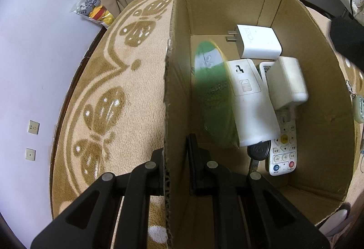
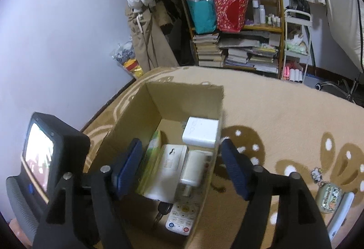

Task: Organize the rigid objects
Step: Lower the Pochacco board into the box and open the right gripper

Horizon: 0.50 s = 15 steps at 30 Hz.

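Beige butterfly-patterned rug lies broad and bare right of the cardboard box. Left hand-held gripper is clamped on the box's left wall. Right hand-held gripper hovers spread apart over the box, where chargers, a remote and a key crowd together.

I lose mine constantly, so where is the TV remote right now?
The remote lies flat at the near end of the cardboard box, partly under the white chargers, with a black key just left of it.
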Each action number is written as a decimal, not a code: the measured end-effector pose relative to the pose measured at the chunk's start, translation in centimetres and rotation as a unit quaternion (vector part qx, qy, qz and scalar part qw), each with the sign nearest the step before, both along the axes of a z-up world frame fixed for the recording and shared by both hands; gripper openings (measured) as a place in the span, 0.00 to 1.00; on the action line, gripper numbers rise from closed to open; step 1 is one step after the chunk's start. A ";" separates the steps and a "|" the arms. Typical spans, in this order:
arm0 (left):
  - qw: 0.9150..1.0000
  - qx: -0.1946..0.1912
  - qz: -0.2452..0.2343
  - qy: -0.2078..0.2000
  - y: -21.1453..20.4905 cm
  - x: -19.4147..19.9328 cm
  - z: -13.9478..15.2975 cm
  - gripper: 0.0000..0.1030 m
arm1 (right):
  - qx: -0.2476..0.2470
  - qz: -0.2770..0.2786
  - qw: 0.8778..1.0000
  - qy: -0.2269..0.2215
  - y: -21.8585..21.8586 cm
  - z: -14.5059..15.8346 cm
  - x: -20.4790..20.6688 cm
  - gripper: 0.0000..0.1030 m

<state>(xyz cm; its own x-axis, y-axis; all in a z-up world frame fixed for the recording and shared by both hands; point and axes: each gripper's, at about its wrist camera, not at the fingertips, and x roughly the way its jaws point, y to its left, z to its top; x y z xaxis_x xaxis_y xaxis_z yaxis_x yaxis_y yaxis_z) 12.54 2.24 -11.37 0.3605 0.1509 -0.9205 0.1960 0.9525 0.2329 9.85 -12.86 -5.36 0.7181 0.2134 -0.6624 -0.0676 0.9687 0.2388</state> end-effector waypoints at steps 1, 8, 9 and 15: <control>1.000 0.000 0.000 0.000 0.1 0.1 0.0 0.12 | -0.002 -0.002 1.000 -0.003 -0.2 0.2 -0.2 0.74; 1.000 0.003 -0.003 0.001 0.0 0.1 0.0 0.11 | -0.013 -0.048 0.999 0.000 -4.1 0.3 -1.5 0.78; 1.000 0.004 -0.004 0.001 0.0 0.2 0.0 0.11 | -0.011 -0.061 0.998 0.002 -5.1 0.1 -1.7 0.78; 1.000 0.005 -0.005 0.001 0.1 0.2 0.1 0.12 | -0.023 -0.131 0.991 0.021 -10.4 -1.6 -2.7 0.78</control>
